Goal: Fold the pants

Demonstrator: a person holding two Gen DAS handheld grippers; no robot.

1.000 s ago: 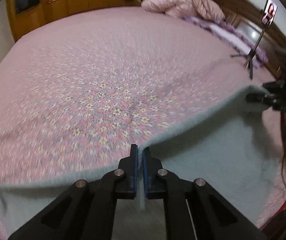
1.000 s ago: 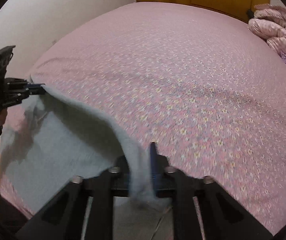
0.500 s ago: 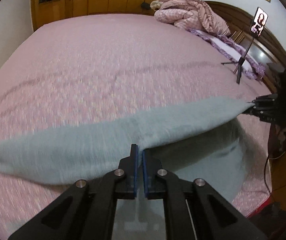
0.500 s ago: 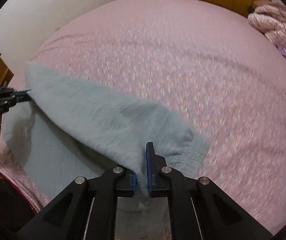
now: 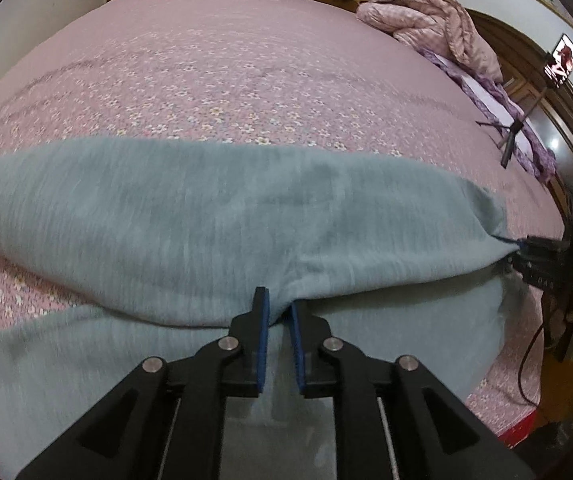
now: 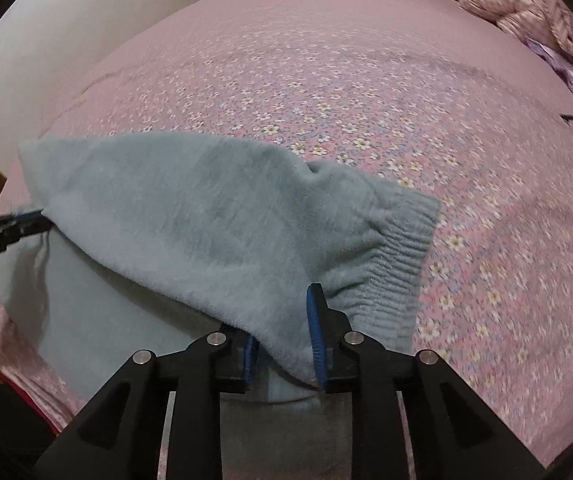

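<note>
Your left claw (image 5: 277,312) and right claw (image 6: 282,332) are opening, fabric between their pads, so the pants (image 5: 214,216), carried over since a second ago, lie folded on the bed (image 5: 246,60).

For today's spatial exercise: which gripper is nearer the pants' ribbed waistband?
Right. The right gripper holds fabric right beside the waistband; the left gripper is at the pants' opposite end.

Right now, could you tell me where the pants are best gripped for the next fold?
Probably the ribbed waistband of the pants, approached from the right with the right gripper. It lies flat with a free edge over the bedspread, and looks thicker than the fleece leg, so it should pinch firmly.
</note>
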